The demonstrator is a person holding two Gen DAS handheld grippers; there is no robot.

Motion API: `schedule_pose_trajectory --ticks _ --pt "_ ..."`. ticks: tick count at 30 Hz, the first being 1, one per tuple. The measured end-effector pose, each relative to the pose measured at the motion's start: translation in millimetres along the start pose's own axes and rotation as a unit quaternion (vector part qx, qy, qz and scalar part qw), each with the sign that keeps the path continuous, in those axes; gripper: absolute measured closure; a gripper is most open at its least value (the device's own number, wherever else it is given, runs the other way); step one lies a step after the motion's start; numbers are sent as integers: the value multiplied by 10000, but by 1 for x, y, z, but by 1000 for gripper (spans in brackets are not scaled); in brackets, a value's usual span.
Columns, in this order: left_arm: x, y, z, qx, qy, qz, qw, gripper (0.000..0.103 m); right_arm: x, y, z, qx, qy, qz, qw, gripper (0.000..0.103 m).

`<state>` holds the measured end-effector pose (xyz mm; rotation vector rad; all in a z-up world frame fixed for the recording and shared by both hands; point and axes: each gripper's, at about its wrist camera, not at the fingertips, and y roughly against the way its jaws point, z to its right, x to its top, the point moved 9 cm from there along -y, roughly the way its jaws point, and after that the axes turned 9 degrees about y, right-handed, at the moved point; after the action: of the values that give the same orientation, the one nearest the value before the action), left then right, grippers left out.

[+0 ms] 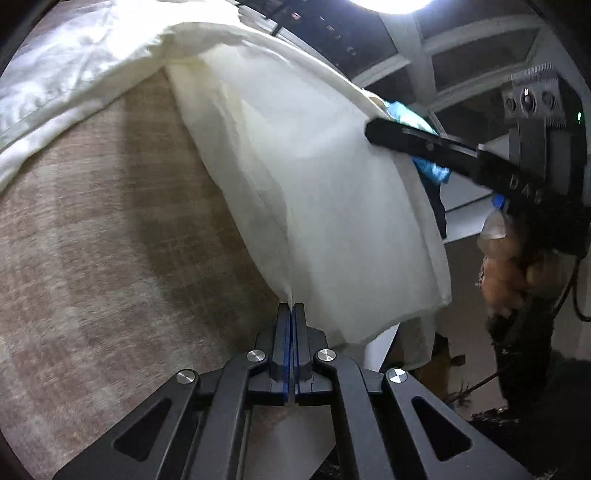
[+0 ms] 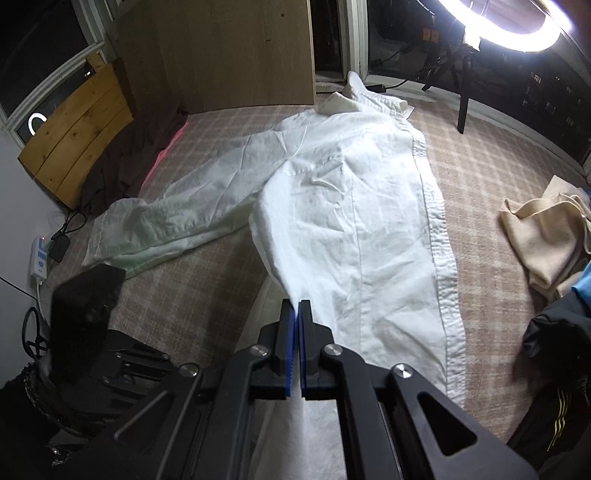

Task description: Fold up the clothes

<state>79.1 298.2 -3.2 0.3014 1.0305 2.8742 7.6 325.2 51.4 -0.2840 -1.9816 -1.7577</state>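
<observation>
A white button shirt [image 2: 354,221] lies on the plaid bed cover [image 2: 476,206], one sleeve [image 2: 177,225] stretched out to the left. My right gripper [image 2: 296,306] is shut on the shirt's near edge and holds it raised. In the left wrist view the shirt [image 1: 303,192] hangs lifted off the cover [image 1: 92,229]. My left gripper [image 1: 291,308] is shut on a lower corner of it. The right gripper [image 1: 373,131] shows there at the right, pinching the shirt's far edge.
A beige garment [image 2: 546,236] and dark clothes [image 2: 554,332] lie at the right of the bed. A wooden board [image 2: 236,51] stands at the head. A ring light [image 2: 517,26] shines at top right. A power strip [image 2: 40,258] lies at the left.
</observation>
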Motion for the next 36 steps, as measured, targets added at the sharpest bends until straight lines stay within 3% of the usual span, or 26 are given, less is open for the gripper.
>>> schedule_pose_trajectory --ticks 3,5,6,7,9,13,15,17,19,23,24,27,30,33,36 --pt "-3 4 -2 18 17 -62 10000 102 0 -2 0 19 -13 -24 10000 101" --pt "-4 10 -3 181 -72 -25 9998 97 -1 -4 -3 36 1 -43 10000 101" --pt "-3 14 -4 275 -110 11 9996 88 -1 -5 -4 49 8 -58 10000 101" --pt "-1 19 -6 365 -117 77 9992 83 -2 -7 -6 63 14 -72 10000 101" --pt "5 37 -15 624 -156 278 9975 82 -4 -12 -12 133 16 -136 9998 101" --pt "19 93 -39 1037 -139 850 9909 70 -22 -36 -43 568 296 -674 9957 98" --pt "27 133 -64 1314 36 1210 9839 69 -30 -41 -63 883 480 -882 9910 95" --pt "31 168 -85 1636 210 1532 9743 68 -28 -31 -75 1024 650 -781 9895 89" --pt "30 192 -101 1978 415 1860 9615 63 -15 -17 -76 997 669 -534 9913 82" --pt "2 256 -157 2622 968 2258 9332 61 15 -3 -73 1118 572 -232 9918 80" --pt "-9 270 -173 2849 1006 2278 9257 61 22 -5 -74 1143 553 -205 9917 80" --pt "-32 261 -186 2958 978 2048 9279 61 45 -33 -78 1170 474 -230 9917 80" --pt "-49 244 -190 2988 822 1810 9334 61 59 -75 -79 1382 -49 -563 9888 80" --pt "-49 228 -188 3451 386 1632 9234 61 71 -107 -73 1263 -471 -711 9883 80" --pt "-42 223 -194 3874 77 1475 9100 61 78 -125 -63 1550 -1198 -847 9770 80"
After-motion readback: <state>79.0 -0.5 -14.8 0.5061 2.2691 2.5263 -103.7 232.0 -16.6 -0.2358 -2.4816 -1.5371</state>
